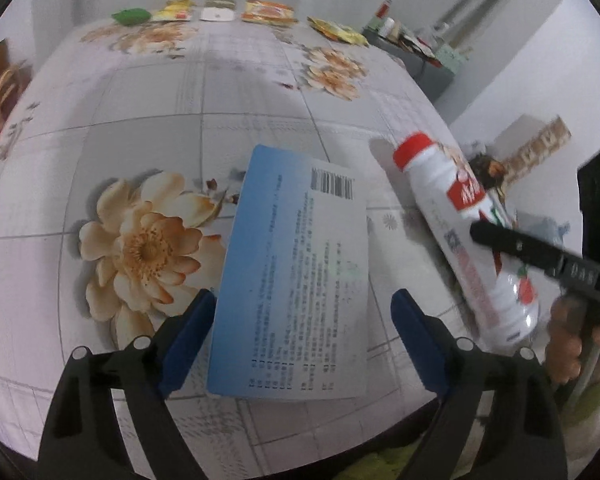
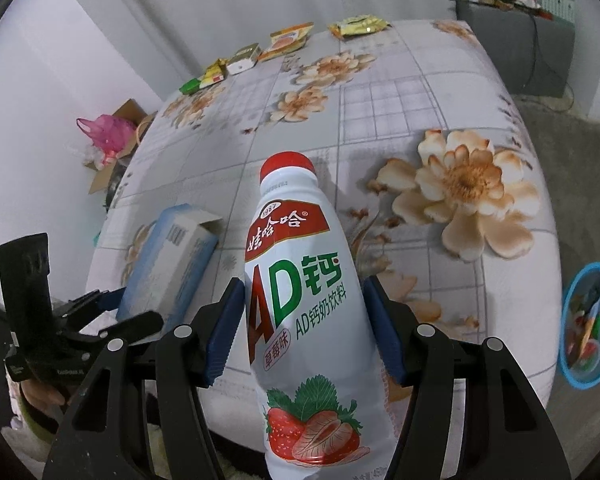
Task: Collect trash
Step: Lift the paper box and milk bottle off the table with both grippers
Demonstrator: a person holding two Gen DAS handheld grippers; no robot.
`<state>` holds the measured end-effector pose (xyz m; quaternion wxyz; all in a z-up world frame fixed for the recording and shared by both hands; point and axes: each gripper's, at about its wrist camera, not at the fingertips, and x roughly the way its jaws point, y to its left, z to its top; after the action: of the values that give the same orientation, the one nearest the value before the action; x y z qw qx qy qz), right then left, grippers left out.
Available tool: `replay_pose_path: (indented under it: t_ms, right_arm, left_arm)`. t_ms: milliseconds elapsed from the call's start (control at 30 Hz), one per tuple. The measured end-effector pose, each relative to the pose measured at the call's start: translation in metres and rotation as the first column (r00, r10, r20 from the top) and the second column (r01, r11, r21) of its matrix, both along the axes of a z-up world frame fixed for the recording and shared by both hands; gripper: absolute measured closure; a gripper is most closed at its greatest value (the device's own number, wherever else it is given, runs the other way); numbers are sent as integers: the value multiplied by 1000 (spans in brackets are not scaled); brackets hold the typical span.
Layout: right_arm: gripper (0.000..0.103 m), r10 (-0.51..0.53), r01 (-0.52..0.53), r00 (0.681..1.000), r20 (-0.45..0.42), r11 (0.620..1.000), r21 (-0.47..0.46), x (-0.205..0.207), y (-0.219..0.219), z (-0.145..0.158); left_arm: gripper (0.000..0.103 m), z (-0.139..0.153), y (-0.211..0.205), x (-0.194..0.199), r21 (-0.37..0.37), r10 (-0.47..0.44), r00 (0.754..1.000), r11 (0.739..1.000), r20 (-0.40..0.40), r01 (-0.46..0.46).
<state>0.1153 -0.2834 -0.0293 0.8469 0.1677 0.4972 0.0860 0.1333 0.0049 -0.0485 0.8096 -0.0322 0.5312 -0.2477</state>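
**Mei:** Right gripper [image 2: 304,336] has the white strawberry milk bottle [image 2: 300,300] between its blue pads, one pad pressed to each flank, red cap pointing away from the wrist. It looks lifted off the cloth, though I can't be sure its base is clear.

**Jun:** And the other claw?

**Mei:** Left gripper [image 1: 302,340] is spread wide around the blue-and-white carton [image 1: 296,272]. One pad touches the carton's left edge; the other stands off to its right with a gap. So it straddles the box but has not closed on it. The carton sits tilted, its far end raised.

**Jun:** Where does the trash go?

**Mei:** Down to the right of the bottle claw, off the table edge, a blue bin [image 2: 588,324] sits on the floor with colourful wrappers already in it.

**Jun:** So some is done?

**Mei:** I'd judge the task partly done. The bottle and carton are in hand or nearly so. Far ahead of both claws, along the back edge of the floral tablecloth [image 1: 180,120], a row of snack packets [image 1: 268,12] lies untouched. Those remain.
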Motion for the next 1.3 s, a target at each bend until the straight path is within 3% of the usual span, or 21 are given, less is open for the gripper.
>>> replay_pose_path:
  t_ms: [300, 800, 1300]
  right_arm:
    - [39, 49, -50, 999, -24, 996, -73, 7, 13, -2]
    - [39, 62, -67, 996, -58, 994, -85, 20, 12, -16]
    - [43, 47, -50, 998, -47, 997, -63, 21, 10, -13]
  left_arm:
    - [14, -2, -29, 4, 115, -23, 996, 993, 92, 12]
    - [15, -8, -34, 9, 139, -1, 991, 990, 132, -18]
    - [28, -7, -30, 8, 150, 15, 987, 988, 159, -39]
